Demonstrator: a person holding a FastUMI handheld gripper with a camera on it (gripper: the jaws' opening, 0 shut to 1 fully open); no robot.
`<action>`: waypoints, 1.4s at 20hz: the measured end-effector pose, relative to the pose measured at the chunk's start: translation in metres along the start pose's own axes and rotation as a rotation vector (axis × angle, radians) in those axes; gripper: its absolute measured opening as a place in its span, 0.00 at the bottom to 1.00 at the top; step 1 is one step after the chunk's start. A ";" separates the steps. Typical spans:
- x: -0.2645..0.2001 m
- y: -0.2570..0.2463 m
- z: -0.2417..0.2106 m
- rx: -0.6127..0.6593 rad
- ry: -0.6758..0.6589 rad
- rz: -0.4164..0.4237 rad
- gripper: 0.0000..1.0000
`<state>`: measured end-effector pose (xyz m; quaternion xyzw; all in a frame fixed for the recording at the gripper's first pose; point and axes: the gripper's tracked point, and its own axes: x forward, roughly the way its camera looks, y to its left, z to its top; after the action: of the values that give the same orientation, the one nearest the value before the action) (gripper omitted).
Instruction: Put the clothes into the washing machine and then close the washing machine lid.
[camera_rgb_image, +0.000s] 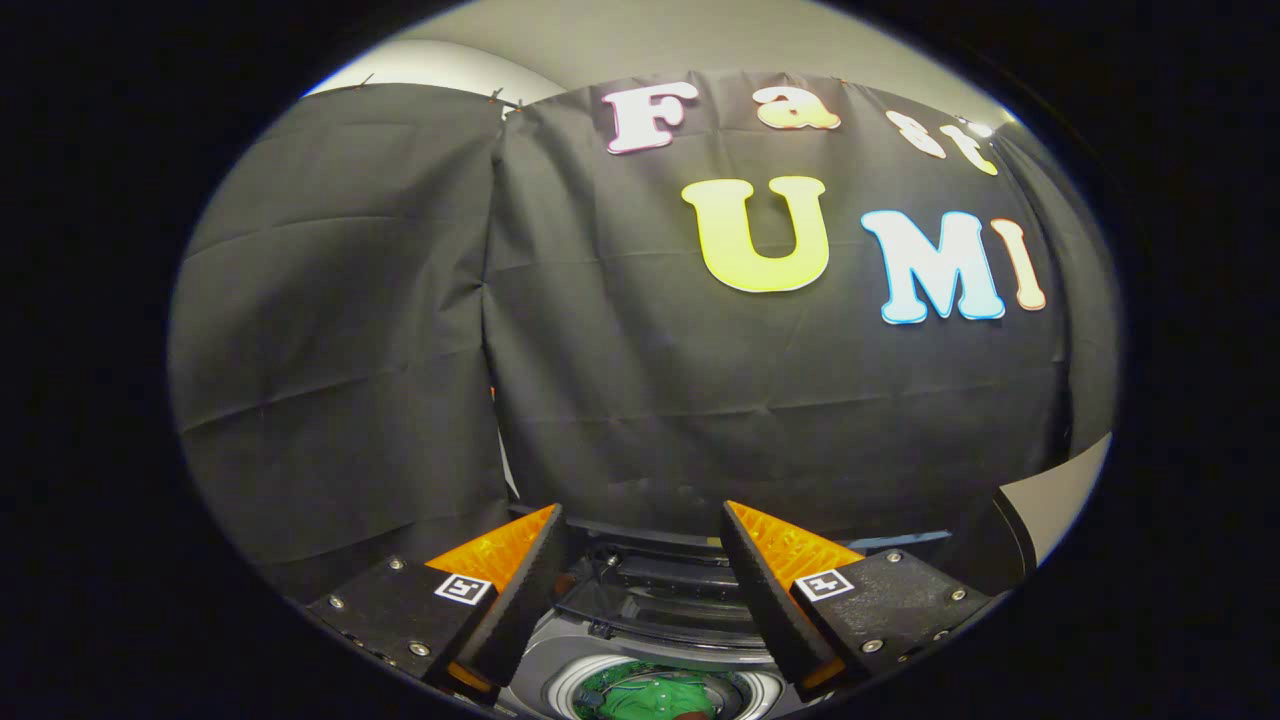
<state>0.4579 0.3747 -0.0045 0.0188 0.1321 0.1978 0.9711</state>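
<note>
clothes (655, 697) — green, bunched — lie in the washer's drum (570, 690) below the gripper (640, 565), whose 2 fingers stand wide apart and hold nothing. lid (660, 590) seems to be still up, folded back beyond the fingers. risk: the gripper points at the wall, not the lid — reaching blind, a finger could slip off the lid's edge or snag the cloth.

There is 1 washing machine (640, 610) with 1 round tub. In the tub lies 1 green piece of clothing (655, 695). There is 1 gripper (640, 560) with 2 fingers (520, 590), spread apart with nothing between them.
</note>
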 end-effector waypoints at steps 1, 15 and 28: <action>0.006 -0.001 0.001 0.008 0.010 -0.008 0.95; 0.072 -0.021 -0.041 0.086 0.327 -0.101 0.95; 0.048 -0.014 -0.050 0.082 0.367 -0.085 0.95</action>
<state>0.4925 0.3793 -0.0661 0.0166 0.3157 0.1511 0.9366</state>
